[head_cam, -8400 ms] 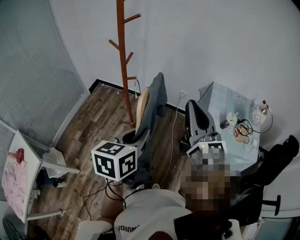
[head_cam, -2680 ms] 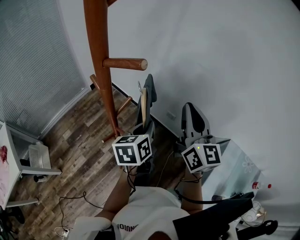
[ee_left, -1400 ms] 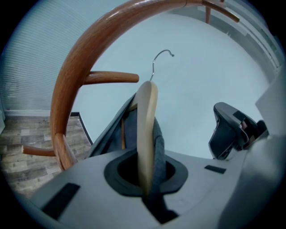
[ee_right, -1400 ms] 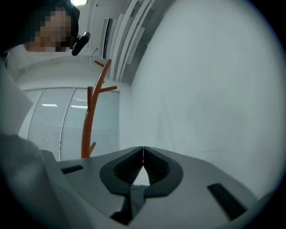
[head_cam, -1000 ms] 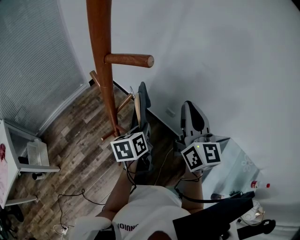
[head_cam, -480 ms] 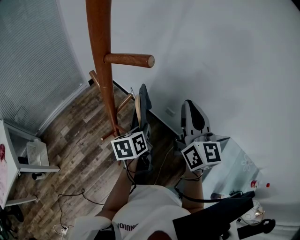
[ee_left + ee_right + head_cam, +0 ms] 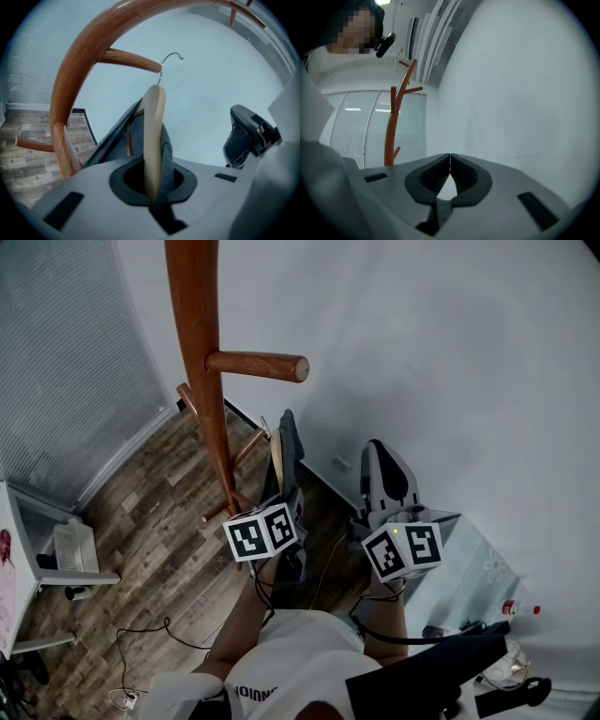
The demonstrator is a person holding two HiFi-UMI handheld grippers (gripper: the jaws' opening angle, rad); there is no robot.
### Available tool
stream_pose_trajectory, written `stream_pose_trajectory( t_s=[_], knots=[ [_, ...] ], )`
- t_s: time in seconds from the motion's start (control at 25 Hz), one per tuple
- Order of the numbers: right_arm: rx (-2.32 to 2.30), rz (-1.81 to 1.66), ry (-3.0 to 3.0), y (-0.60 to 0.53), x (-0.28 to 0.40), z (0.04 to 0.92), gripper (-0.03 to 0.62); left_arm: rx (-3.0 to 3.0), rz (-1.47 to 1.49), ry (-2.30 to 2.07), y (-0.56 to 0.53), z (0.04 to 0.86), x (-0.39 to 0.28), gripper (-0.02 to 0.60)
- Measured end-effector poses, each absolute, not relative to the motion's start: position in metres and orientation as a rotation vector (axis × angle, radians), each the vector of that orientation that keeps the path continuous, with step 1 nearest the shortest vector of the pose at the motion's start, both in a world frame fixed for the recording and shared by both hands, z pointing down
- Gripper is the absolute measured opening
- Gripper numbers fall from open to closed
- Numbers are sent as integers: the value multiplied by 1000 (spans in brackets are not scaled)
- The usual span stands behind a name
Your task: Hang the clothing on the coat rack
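Note:
The brown wooden coat rack point(image 7: 200, 352) stands close in front, one peg point(image 7: 258, 365) pointing right. My left gripper point(image 7: 287, 504) is shut on a pale wooden hanger point(image 7: 153, 126) with a grey garment point(image 7: 117, 143) draped over it. The hanger's metal hook point(image 7: 171, 58) sits just past the tip of the peg point(image 7: 133, 61), and I cannot tell if they touch. In the head view the garment point(image 7: 292, 451) hangs between the pole and the wall. My right gripper point(image 7: 450, 160) is shut and empty, held up beside the left gripper point(image 7: 152, 180), facing the white wall.
The rack's lower pegs and foot point(image 7: 220, 512) are over wood flooring. A white table point(image 7: 17, 568) and a small white stand point(image 7: 77, 554) are at the left. Cables point(image 7: 141, 643) lie on the floor, and a glass table point(image 7: 478, 563) is at the lower right.
Several seconds ago the rack was far across the room, and now it is right in front. Over the last second the grippers and the hanger have hardly shifted.

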State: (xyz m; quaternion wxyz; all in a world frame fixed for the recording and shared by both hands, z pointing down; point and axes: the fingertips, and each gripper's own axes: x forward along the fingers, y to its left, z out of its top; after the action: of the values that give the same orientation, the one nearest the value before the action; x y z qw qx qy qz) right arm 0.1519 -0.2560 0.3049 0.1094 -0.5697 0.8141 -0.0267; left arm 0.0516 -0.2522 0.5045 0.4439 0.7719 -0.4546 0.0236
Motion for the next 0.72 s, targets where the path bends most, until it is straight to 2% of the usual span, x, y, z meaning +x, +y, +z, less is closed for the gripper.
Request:
stream_pose_trajectory(
  t_s=[0.72],
  knots=[
    [-1680,-80,2398,-254,151,306,20,1836,-10,-1079,-247,515,56,26]
  ],
)
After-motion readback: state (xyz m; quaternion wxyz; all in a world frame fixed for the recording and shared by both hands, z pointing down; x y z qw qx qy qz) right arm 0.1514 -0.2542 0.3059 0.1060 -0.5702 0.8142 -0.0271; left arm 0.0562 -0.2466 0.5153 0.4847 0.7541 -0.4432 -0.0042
